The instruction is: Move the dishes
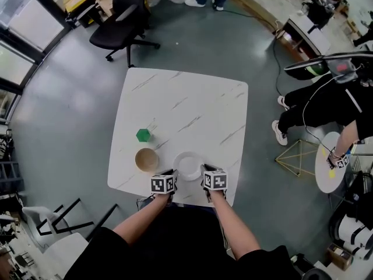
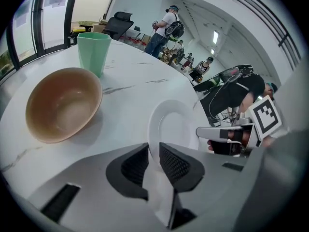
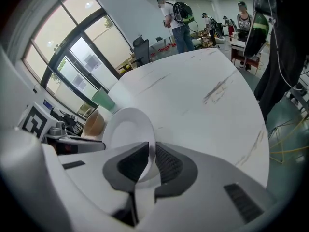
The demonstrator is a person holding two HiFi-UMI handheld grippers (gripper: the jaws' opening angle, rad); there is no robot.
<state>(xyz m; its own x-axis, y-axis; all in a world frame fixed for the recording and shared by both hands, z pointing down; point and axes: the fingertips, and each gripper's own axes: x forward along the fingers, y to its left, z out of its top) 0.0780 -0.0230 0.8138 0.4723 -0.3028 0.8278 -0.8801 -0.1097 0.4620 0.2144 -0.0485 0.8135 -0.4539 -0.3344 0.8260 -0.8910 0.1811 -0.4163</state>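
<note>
A white plate (image 1: 188,164) lies near the front edge of the white marble table (image 1: 192,104). My left gripper (image 1: 172,178) is shut on the plate's left rim, and the plate (image 2: 174,124) runs between its dark pads (image 2: 135,166). My right gripper (image 1: 203,177) is shut on the right rim, with the plate (image 3: 126,129) between its pads (image 3: 166,164). A tan bowl (image 1: 146,159) sits just left of the plate, seen as a tan bowl (image 2: 63,103) in the left gripper view. A green cup (image 1: 143,135) stands behind the bowl.
A black office chair (image 1: 125,19) stands beyond the table's far left corner. A person in black (image 1: 326,101) sits to the right beside a small round table (image 1: 327,162). Other people stand at the back of the room (image 2: 161,25).
</note>
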